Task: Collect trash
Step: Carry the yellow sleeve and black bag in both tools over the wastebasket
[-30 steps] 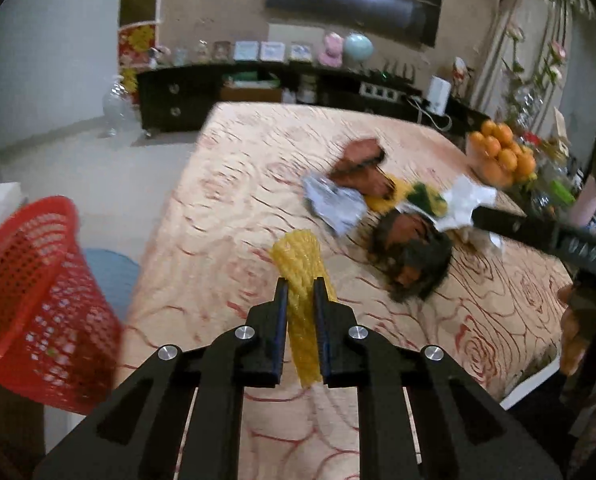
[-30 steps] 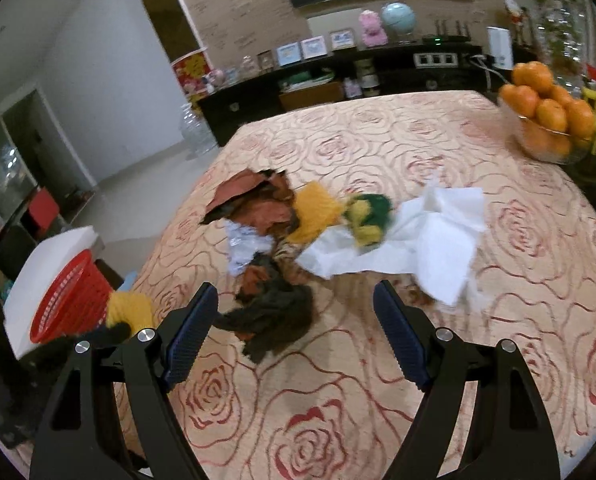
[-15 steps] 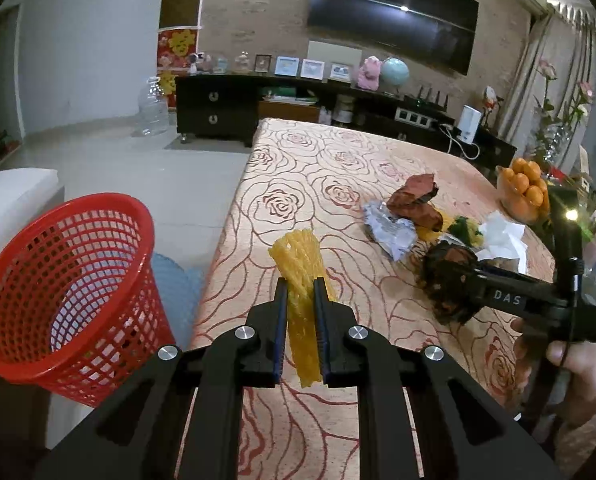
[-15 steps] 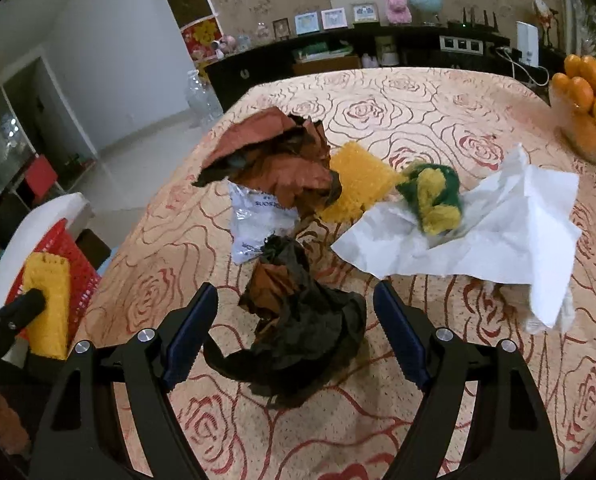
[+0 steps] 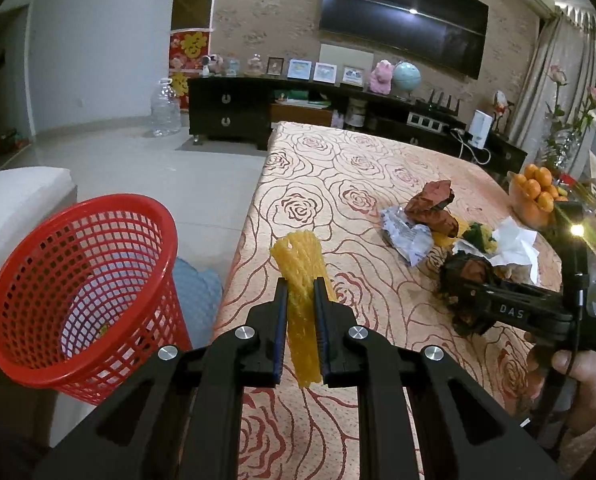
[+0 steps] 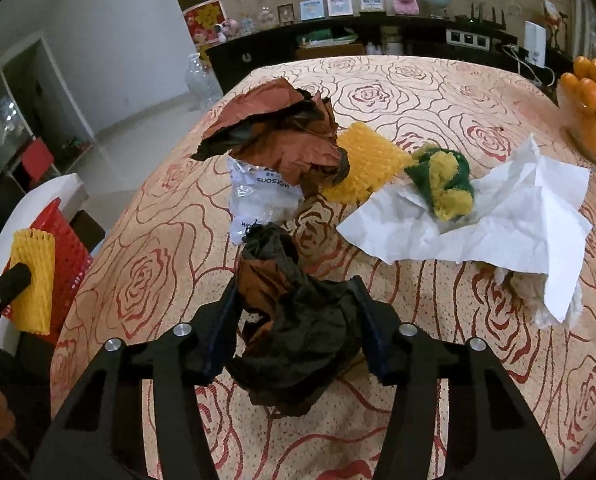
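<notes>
The left gripper (image 5: 301, 312) is clamped narrow on a yellow foam net (image 5: 300, 280), held above the table's (image 5: 318, 168) edge, just short of the red basket (image 5: 77, 280) on the floor to its left. Letting go here would likely drop the net on the cloth or the floor. The right gripper (image 6: 295, 320) has its jaws against a dark crumpled wrapper (image 6: 293, 320); such springy foil may squirm free, or drag the plastic bag (image 6: 257, 196) touching it
</notes>
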### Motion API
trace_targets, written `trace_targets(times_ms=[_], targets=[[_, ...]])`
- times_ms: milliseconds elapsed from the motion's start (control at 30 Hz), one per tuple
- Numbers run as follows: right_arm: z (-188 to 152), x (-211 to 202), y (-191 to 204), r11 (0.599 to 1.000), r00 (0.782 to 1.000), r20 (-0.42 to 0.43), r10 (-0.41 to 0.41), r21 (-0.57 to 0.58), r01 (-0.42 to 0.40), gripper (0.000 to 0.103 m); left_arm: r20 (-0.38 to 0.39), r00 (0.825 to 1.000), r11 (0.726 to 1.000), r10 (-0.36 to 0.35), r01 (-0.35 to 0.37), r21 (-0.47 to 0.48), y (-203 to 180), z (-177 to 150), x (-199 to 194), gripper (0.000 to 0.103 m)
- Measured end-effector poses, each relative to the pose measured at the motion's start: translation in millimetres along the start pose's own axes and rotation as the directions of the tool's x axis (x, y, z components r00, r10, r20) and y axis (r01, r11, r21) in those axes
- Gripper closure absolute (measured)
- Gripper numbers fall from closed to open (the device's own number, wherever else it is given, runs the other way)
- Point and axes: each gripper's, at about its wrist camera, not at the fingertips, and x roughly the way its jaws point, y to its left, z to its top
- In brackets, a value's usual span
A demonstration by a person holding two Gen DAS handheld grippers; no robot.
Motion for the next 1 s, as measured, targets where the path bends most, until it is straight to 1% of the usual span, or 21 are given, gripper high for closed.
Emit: trace_targets(times_ms=[267,467,667,767,900,1000], targets=[[5.0,-32.4,17.7,0.998,0.994,0.096,0.042,-0.04,-0.038,0.052,0.031,0.999,1.0,0.026,-0.026,-0.001,6.0,4.2,-10.8,0.091],[11.1,-51.7,37.7,0.994,0.987,0.141,0.081,-0.081,-0.07,0.052,0.07,0.996,0.998,0.056,-0.056,-0.01,16.2,11.2,-26.6,0.091],[17.3,-64.2,63.8,0.986,0.977,0.176,0.122,-0.13,-0.1,0.052,0.111,0.988,0.994,0.11,-0.108,-0.021,35.3,19.8,-45.8,0.091],[22.6,-69.4,78.6,0.981,0.973,0.185,0.137,-0.159,-0.108,0.052,0.134,0.98,0.99,0.144,-0.141,-0.028,50.0,26.3,-56.9,0.091],[32.4,-75.3,99.3,0.971,0.967,0.192,0.17,-0.2,-0.131,0.052,0.171,0.962,0.977,0.213,-0.212,-0.025,72.2,35.2,-71.2,0.091],[44.2,-77.9,121.0,0.957,0.96,0.186,0.211,-0.241,-0.163,0.052,0.182,0.949,0.966,0.257,-0.25,-0.059,92.6,40.3,-76.7,0.091]])
